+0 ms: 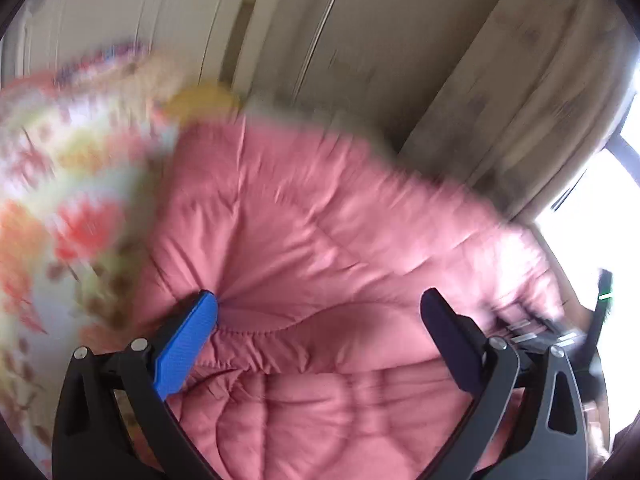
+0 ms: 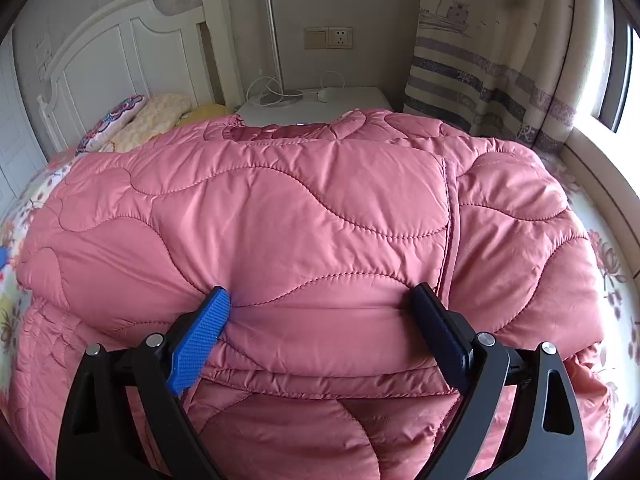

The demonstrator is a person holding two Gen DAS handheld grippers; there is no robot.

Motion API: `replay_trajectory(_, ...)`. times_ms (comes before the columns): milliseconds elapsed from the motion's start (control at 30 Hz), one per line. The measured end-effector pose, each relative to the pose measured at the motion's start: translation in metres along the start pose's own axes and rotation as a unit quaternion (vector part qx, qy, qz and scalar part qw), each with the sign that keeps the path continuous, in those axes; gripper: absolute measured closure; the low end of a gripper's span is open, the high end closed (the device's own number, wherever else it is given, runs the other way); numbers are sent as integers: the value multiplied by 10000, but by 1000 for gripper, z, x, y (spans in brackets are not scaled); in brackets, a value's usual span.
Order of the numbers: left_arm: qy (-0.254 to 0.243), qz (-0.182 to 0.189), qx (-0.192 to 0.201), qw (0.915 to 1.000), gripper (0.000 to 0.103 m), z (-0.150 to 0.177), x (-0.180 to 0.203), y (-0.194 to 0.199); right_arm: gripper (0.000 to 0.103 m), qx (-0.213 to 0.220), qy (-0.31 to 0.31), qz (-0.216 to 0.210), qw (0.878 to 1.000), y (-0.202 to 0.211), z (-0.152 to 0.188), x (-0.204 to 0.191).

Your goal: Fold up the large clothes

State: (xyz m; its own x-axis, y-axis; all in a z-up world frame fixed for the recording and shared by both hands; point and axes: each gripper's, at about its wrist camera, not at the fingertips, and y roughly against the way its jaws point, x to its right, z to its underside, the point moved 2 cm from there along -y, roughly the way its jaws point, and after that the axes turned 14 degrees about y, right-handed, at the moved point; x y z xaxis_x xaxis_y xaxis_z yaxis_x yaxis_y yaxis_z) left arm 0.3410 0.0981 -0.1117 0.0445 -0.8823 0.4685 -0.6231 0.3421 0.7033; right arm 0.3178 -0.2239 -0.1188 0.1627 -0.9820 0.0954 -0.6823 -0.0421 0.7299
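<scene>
We see a puffy pink quilted coat [image 2: 304, 208] with wavy stitching, folded on the floral bedsheet [image 2: 612, 264]; right gripper [image 2: 320, 300] jaws apart, tips against its padding; left gripper [image 1: 320, 306] likewise spread wide

Both wrist cams sit close above the pink quilted coat [image 2: 304, 216], angled down twd headboard [image 2: 120, 52] wall; both share coat & curtain [image 2: 492, 60]; left view blurred.

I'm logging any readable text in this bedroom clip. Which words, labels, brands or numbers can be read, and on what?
None can be read.
Pink quilted coat: no label or brand showing.
Curtain: boat drawings only; any lettering in its bands is too small to read.
Wall socket plate: no markings legible.
Left wrist view: motion-blurred throughout.
</scene>
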Motion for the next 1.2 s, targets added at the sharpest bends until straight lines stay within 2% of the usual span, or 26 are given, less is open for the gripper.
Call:
replay_trajectory(33, -197, -47, 129, 9997, 2, 3, 2, -3, 15, 2, -9, -11, 10000, 0, 0, 1)
replay_trajectory(100, -290, -122, 54, 9995, 2, 1, 9, 4, 14, 18, -15, -49, 10000, -2, 0, 2)
replay_trajectory(133, -259, 24, 8, 9997, 2, -3, 12, 8, 14, 18, -18, -65, 10000, -1, 0, 1)
replay_trajectory(167, -158, 335, 20, 9993, 2, -12, 13, 16, 14, 16, -26, -80, 10000, -2, 1, 3)
replay_trajectory(233, 57, 600, 184, 9980, 2, -32, 13, 27, 14, 8, -47, -106, 9999, -3, 2, 4)
replay_trajectory(300, 172, 461, 331, 9982, 2, -55, 7, 23, 14, 5, -57, -124, 9999, -2, 1, 4)
replay_trajectory(333, 210, 391, 282, 9986, 2, -62, 2, 15, 14, 6, -52, -125, 9999, -2, 1, 4)
replay_trajectory(433, 325, 92, -438, 9985, 3, -79, -16, -33, 14, 8, -58, -132, 9999, -2, 1, 5)
replay_trajectory(467, 206, -25, -561, 9982, 3, -80, -15, -43, 14, 11, -63, -139, 9999, -3, 1, 5)
replay_trajectory(533, 10, -185, -532, 9984, 2, -83, -6, -42, 14, 19, -65, -150, 9999, -2, 2, 5)
replay_trajectory(667, 452, 338, -333, 9979, 3, -111, -1, -26, 13, 34, -101, -169, 9998, -2, 2, 5)
replay_trajectory(733, 450, 160, -264, 9985, 2, -121, 1, -31, 13, 37, -104, -179, 9998, -2, 2, 6)
replay_trajectory(833, 283, -309, -626, 9972, 3, -123, -6, -70, 13, 43, -102, -197, 9997, -2, 3, 7)
replay_trajectory(867, 192, -407, -601, 9972, 3, -121, -6, -78, 13, 46, -105, -204, 9997, -2, 3, 7)
replay_trajectory(900, 75, -516, -521, 9973, 2, -123, -3, -78, 13, 52, -112, -214, 9997, -1, 3, 8)
replay_trajectory(967, -37, -710, -636, 9954, 2, -122, 4, -77, 12, 72, -106, -256, 9996, -1, 3, 8)
replay_trajectory(1067, 49, -419, -506, 9978, 2, -135, 11, -64, 12, 74, -117, -274, 9995, -1, 3, 8)
replay_trajectory(1100, 65, -436, -386, 9983, 2, -141, 12, -62, 12, 76, -125, -285, 9995, -1, 4, 9)
replay_trajectory(1133, 102, -618, -246, 9977, 2, -147, 9, -63, 12, 76, -126, -292, 9995, -1, 4, 8)
replay_trajectory(1200, 272, -888, -286, 9953, 2, -155, -3, -77, 12, 79, -126, -296, 9994, 0, 4, 8)
